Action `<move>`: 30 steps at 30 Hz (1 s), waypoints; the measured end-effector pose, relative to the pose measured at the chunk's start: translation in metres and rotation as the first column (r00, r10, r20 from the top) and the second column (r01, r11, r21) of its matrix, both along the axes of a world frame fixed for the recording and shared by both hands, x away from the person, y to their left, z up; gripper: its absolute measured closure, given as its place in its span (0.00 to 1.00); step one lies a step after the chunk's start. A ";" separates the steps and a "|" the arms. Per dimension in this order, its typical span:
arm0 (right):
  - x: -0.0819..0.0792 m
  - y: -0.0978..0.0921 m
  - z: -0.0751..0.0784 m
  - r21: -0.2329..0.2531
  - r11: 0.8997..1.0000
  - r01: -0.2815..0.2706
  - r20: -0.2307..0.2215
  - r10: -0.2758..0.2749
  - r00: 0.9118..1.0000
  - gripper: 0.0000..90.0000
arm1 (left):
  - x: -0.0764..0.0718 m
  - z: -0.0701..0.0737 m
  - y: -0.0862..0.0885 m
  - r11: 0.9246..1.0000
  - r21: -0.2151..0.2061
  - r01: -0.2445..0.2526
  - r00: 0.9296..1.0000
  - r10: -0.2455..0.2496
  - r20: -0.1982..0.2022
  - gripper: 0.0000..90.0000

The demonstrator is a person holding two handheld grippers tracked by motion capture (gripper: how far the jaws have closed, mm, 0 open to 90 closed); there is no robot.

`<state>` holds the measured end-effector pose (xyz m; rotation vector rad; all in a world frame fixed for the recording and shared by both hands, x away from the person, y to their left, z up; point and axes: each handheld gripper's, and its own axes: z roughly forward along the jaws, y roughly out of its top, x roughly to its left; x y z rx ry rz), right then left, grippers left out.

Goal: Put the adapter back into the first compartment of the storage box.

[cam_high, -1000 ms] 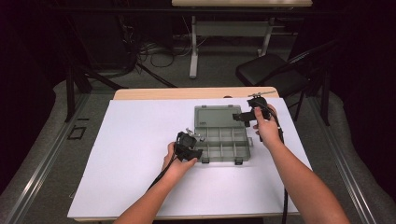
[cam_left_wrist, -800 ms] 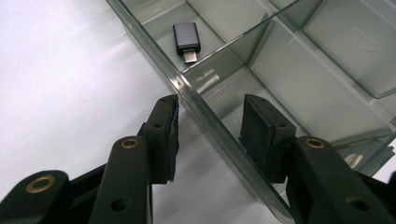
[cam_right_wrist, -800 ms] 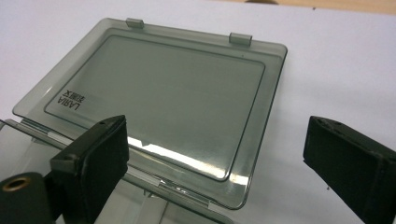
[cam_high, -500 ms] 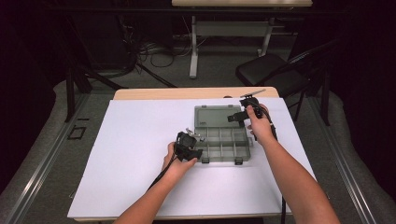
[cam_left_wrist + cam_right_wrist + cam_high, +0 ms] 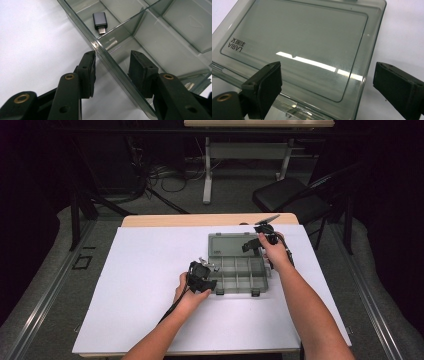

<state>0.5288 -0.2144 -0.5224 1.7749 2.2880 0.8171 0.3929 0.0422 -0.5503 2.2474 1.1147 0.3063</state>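
The organizer's lid (image 5: 297,50) bears dark print, seen upside down in the right gripper view, reading "LARIA". Small characters beside it are too fine to read.

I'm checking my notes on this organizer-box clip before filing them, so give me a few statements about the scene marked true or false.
1. The left gripper straddles a wall of the organizer box, one jaw outside and one inside. True.
2. A small dark USB adapter lies in a compartment. True.
3. The lid is shut over the compartments. False: it lies open behind them.
4. The right gripper is clamped on the lid. False: its jaws stand wide apart over the lid.
5. The box sits on bare wood. False: it sits on a white sheet.
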 end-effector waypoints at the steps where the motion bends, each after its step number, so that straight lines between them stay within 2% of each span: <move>1: 0.000 0.000 0.000 0.006 1.000 0.009 -0.007 -0.009 1.000 0.09 | 0.000 0.000 0.000 1.000 0.001 0.000 1.000 0.000 0.001 0.63; 3: 0.001 -0.002 -0.001 0.029 0.999 0.015 0.002 -0.015 1.000 0.09 | 0.000 0.000 0.000 1.000 0.000 0.000 1.000 0.000 0.001 0.63; 5: 0.002 -0.003 0.000 0.012 0.999 0.031 -0.030 -0.031 0.999 0.09 | 0.000 0.000 0.000 1.000 0.001 -0.001 1.000 0.001 0.001 0.63; 6: 0.002 -0.003 -0.001 0.020 0.999 0.037 -0.032 -0.036 0.999 0.09 | 0.000 0.000 0.000 1.000 0.001 -0.001 1.000 0.001 0.001 0.63; 7: 0.002 -0.004 -0.003 0.037 0.999 0.038 -0.026 -0.037 0.999 0.10 | 0.000 0.000 0.000 1.000 0.001 -0.001 1.000 0.001 0.001 0.63; 8: 0.002 -0.004 -0.003 0.030 0.999 0.042 -0.033 -0.041 0.999 0.11 | 0.000 0.000 0.000 1.000 0.001 -0.001 1.000 0.001 0.001 0.63; 10: 0.002 -0.004 -0.006 0.042 0.998 0.040 -0.019 -0.039 0.999 0.14 | 0.000 0.000 0.000 1.000 0.001 0.000 1.000 0.000 0.001 0.63; 12: 0.002 -0.004 -0.005 0.021 0.999 0.034 -0.055 -0.033 0.998 0.16 | 0.000 0.000 0.000 1.000 0.001 -0.001 1.000 0.001 0.001 0.63; 13: 0.002 -0.003 -0.005 0.024 0.999 0.038 -0.056 -0.036 0.998 0.16 | 0.000 0.000 0.000 1.000 0.003 0.001 1.000 -0.001 0.002 0.63; 14: 0.002 -0.003 -0.008 0.047 0.998 0.036 -0.038 -0.034 0.999 0.16 | 0.000 0.000 0.000 1.000 0.001 0.000 1.000 0.000 0.001 0.63; 19: 0.002 -0.003 -0.008 0.023 0.999 0.042 -0.065 -0.041 0.997 0.18 | 0.000 0.000 0.000 1.000 0.002 0.001 1.000 -0.001 0.002 0.63; 24: 0.003 -0.005 -0.013 0.052 0.997 0.054 -0.076 -0.050 0.996 0.23 | 0.000 0.000 0.000 1.000 0.002 0.001 1.000 -0.001 0.002 0.63; 30: 0.002 -0.007 -0.013 0.058 0.996 0.069 -0.077 -0.064 0.995 0.26 | 0.000 0.000 0.000 1.000 0.003 0.000 1.000 0.000 0.003 0.63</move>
